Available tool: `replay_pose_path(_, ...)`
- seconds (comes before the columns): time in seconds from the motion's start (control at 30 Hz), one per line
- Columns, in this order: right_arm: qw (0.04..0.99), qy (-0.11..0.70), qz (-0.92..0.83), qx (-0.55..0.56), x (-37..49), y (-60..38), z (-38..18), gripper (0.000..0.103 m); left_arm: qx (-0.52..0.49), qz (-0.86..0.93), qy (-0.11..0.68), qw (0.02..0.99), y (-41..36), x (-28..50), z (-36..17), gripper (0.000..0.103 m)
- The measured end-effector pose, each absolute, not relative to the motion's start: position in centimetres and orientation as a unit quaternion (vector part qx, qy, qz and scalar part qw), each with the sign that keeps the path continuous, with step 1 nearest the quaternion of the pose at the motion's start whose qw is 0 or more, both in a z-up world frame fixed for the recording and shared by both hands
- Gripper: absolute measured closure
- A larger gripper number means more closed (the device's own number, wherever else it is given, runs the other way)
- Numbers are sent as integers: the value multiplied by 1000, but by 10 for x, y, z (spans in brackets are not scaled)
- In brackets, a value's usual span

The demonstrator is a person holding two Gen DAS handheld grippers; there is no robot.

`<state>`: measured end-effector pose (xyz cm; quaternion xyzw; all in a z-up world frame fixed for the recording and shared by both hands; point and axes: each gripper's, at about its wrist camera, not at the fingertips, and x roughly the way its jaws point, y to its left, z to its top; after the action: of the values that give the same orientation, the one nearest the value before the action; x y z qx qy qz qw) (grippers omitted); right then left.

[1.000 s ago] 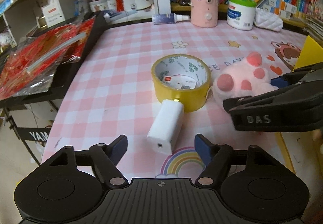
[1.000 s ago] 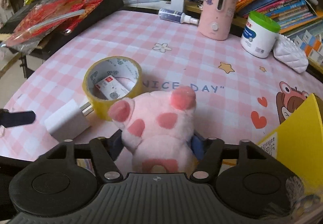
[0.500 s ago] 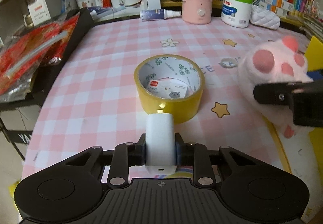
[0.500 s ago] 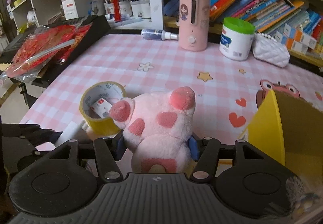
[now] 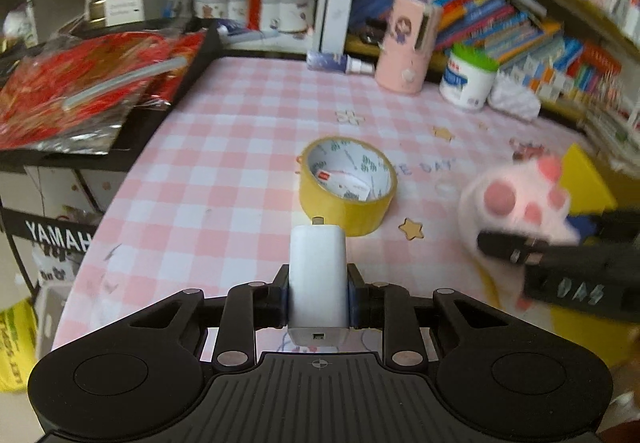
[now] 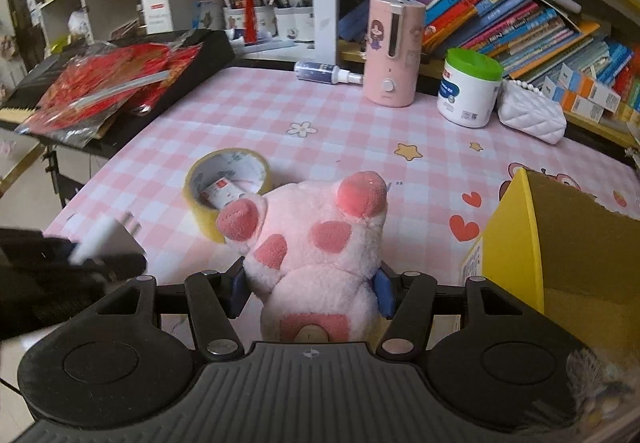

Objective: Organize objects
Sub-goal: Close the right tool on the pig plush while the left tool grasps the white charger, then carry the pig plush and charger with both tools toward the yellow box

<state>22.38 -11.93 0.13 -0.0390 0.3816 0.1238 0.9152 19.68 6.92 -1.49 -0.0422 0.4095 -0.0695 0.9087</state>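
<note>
My left gripper (image 5: 318,293) is shut on a white charger plug (image 5: 318,275) and holds it above the pink checked table, prongs pointing forward; it also shows in the right wrist view (image 6: 106,239). My right gripper (image 6: 308,289) is shut on a pink plush paw (image 6: 316,243), held above the table beside the open yellow box (image 6: 516,239). The paw (image 5: 516,203) and right gripper show at the right of the left wrist view. A yellow tape roll (image 5: 347,189) lies on the table ahead of the charger.
A pink humidifier (image 6: 394,51), a green-lidded white jar (image 6: 470,87), a white quilted pouch (image 6: 532,117) and a spray bottle (image 6: 324,72) stand along the back. A black keyboard with red packets (image 6: 108,91) is on the left. Bookshelves lie behind.
My left gripper closed on the charger and lifted it off the table. My right gripper raised the plush paw and carried it right, toward the yellow box.
</note>
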Motion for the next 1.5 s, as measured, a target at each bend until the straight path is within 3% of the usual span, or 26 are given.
replay_pose_path(0.8, 914, 389, 109, -13, 120, -95, 5, 47, -81, -98, 387, 913, 96, 86, 0, 79)
replay_pose_path(1.5, 917, 391, 77, 16, 6, -95, 1, 47, -51, -139, 393, 907, 93, -5, -1, 79)
